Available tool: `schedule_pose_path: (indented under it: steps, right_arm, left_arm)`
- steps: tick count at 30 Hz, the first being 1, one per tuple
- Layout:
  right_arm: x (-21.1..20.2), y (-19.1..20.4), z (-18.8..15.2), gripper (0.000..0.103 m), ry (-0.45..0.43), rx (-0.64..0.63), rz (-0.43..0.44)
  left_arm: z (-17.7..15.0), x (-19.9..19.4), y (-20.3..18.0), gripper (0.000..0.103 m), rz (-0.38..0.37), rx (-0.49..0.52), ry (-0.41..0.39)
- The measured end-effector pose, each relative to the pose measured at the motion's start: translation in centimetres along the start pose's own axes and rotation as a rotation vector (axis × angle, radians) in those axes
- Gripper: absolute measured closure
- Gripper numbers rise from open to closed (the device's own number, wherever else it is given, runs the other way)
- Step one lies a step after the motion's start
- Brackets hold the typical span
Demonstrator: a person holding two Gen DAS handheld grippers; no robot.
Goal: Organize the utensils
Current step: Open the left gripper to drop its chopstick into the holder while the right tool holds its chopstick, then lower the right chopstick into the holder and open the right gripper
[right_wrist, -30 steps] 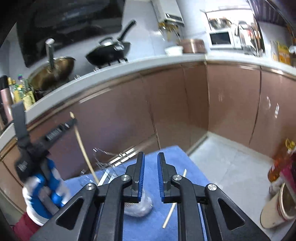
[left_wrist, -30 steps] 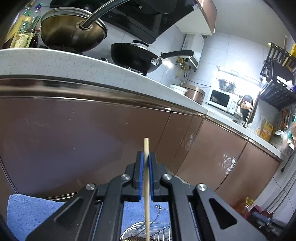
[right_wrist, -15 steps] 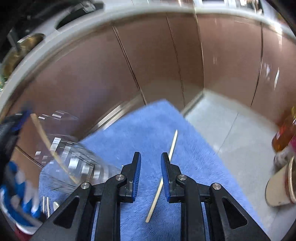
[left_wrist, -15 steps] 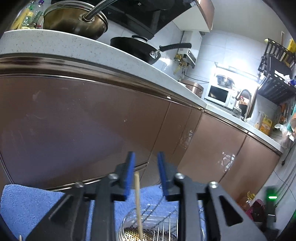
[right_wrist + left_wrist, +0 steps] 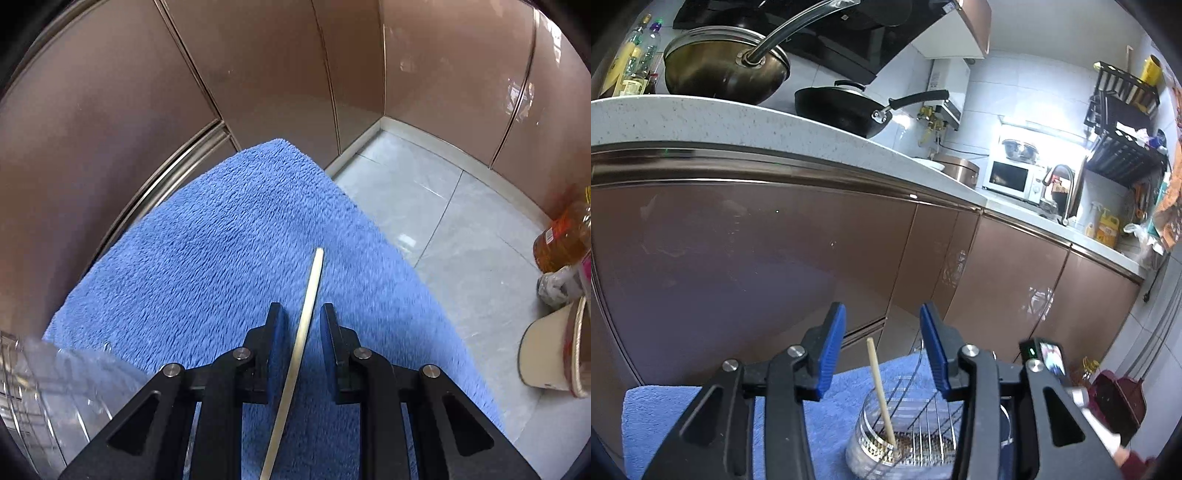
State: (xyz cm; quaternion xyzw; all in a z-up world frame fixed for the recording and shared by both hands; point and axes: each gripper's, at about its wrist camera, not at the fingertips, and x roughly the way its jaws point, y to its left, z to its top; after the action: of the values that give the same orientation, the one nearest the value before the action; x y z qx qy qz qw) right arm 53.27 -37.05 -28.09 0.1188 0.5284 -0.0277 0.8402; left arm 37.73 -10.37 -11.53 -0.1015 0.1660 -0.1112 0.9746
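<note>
Cabinets (image 5: 258,74) back blue towel (image 5: 221,240), chopstick (image 5: 308,295) between right tongs (image 5: 299,332).

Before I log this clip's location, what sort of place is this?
A home kitchen, seen from low near the floor. A wok sits on the counter, a microwave stands by the tap, and brown cabinets run along the floor.

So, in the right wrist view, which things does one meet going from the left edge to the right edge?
Wire utensil holder → blue towel → chopstick between the open right gripper → grey floor tiles → oil bottle.
</note>
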Motion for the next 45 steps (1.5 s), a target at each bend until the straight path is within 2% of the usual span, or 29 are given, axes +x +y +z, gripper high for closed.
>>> schedule_pose_path:
  steps: [5, 8, 9, 12, 16, 20, 26, 30, 34, 36, 39, 41, 45]
  right_arm:
    - [0.6, 0.4, 1.6, 0.084, 0.052, -0.011, -0.039]
    - [0.9, 0.4, 2.2, 0.095, 0.082, -0.003, -0.06]
    - [1.0, 0.2, 2.3, 0.096, 0.085, 0.003, -0.059]
    - [0.3, -0.5, 2.0, 0.098, 0.082, 0.034, -0.022]
    - [-2.6, -1.2, 0.6, 0.098, 0.023, 0.044, 0.051]
    - [-7.8, -0.7, -2.1, 0.098, -0.085, -0.008, 0.099]
    - [-17.8, 0.5, -7.1, 0.098, -0.284, -0.085, 0.2]
    - [-24.6, 3.5, -8.1, 0.098, -0.475, -0.134, 0.258]
    - [-29.6, 7.3, -7.7, 0.098, -0.688, -0.176, 0.306]
    - [-30.7, 9.2, -7.2, 0.098, -0.802, -0.191, 0.289]
    - [-30.4, 11.3, -6.5, 0.098, -0.923, -0.205, 0.24]
    - [-29.2, 12.1, -5.8, 0.098, -0.968, -0.205, 0.201]
    - [-26.1, 13.1, -5.7, 0.098, -0.993, -0.172, 0.152]
  left_arm:
    - [-0.7, -1.2, 0.5, 0.063, -0.004, 0.015, 0.032]
    - [-1.3, -1.7, 0.8, 0.063, -0.002, 0.022, 0.073]
    - [-1.5, -1.9, 0.9, 0.063, -0.001, 0.024, 0.088]
    - [-1.9, -2.7, 1.5, 0.063, 0.01, 0.031, 0.11]
    - [-2.2, -3.9, 2.2, 0.063, 0.039, 0.049, 0.125]
    - [-2.3, -5.5, 2.9, 0.063, 0.051, 0.04, 0.123]
    - [-2.3, -7.7, 4.3, 0.063, 0.07, 0.018, 0.12]
    - [-2.5, -8.8, 5.3, 0.063, 0.084, -0.015, 0.122]
    - [-2.4, -9.2, 5.8, 0.063, 0.093, -0.025, 0.12]
    - [-2.5, -9.3, 6.0, 0.063, 0.101, -0.026, 0.118]
    - [-2.7, -9.4, 6.8, 0.063, 0.116, -0.032, 0.119]
    - [-3.0, -9.3, 7.5, 0.063, 0.127, -0.038, 0.126]
    - [-3.5, -8.6, 9.0, 0.063, 0.157, -0.058, 0.148]
